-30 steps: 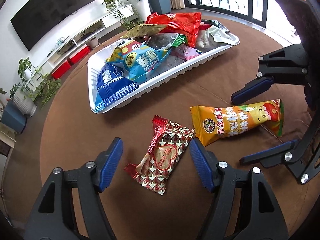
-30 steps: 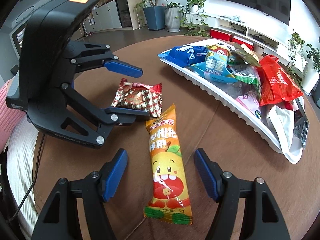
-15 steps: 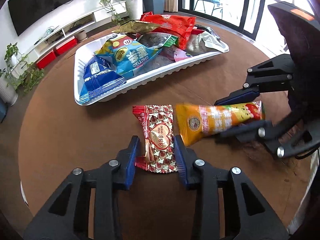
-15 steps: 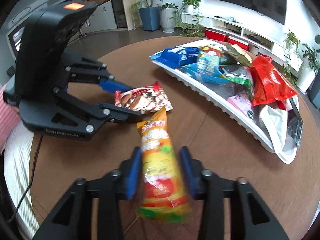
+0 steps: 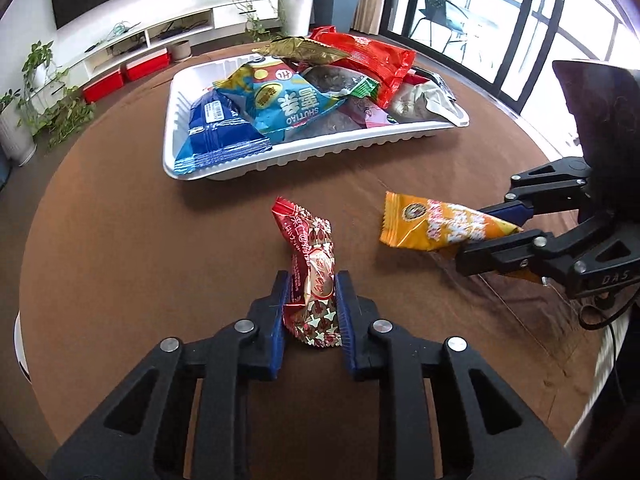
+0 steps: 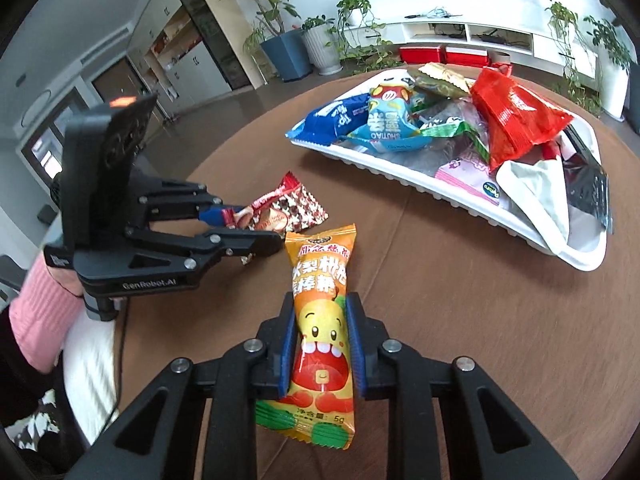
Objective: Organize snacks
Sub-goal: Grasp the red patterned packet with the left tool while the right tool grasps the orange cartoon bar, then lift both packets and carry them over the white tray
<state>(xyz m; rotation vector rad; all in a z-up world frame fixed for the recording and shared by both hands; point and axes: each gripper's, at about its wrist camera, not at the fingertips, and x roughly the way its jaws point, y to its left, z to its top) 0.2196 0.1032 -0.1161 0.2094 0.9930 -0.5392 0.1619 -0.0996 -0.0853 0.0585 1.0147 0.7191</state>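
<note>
Nearest the left wrist camera, the left gripper (image 5: 310, 308) is clenched on a red-and-white patterned candy packet (image 5: 310, 276), its blue pads (image 5: 279, 312) pressing the wrapper's lower half while the upper end stands up crumpled between them; the packet appears lifted off the brown round table (image 5: 120, 248). Just to its right, the right gripper (image 5: 494, 228) grasps the orange lollipop packet (image 5: 432, 222), whose free end points toward the candy packet without touching it. From the right wrist camera the same hold shows closer — the right gripper (image 6: 322, 340) pinches the orange lollipop packet (image 6: 322, 304) across its cartoon face, the printed top end reaching forward; the left gripper (image 6: 240, 226) sits just beyond and to the left with the candy packet (image 6: 286, 210) in its fingers, and a pink sleeve (image 6: 36, 312) shows behind it. Farther across the table lies the white plastic tray (image 5: 320, 152), heaped with snacks: a dark blue packet (image 5: 218, 128) at its near left, a light blue bag (image 5: 288, 104) beside it, a red bag (image 5: 368, 60) and a gold wrapper (image 5: 300, 50) toward the back.
</note>
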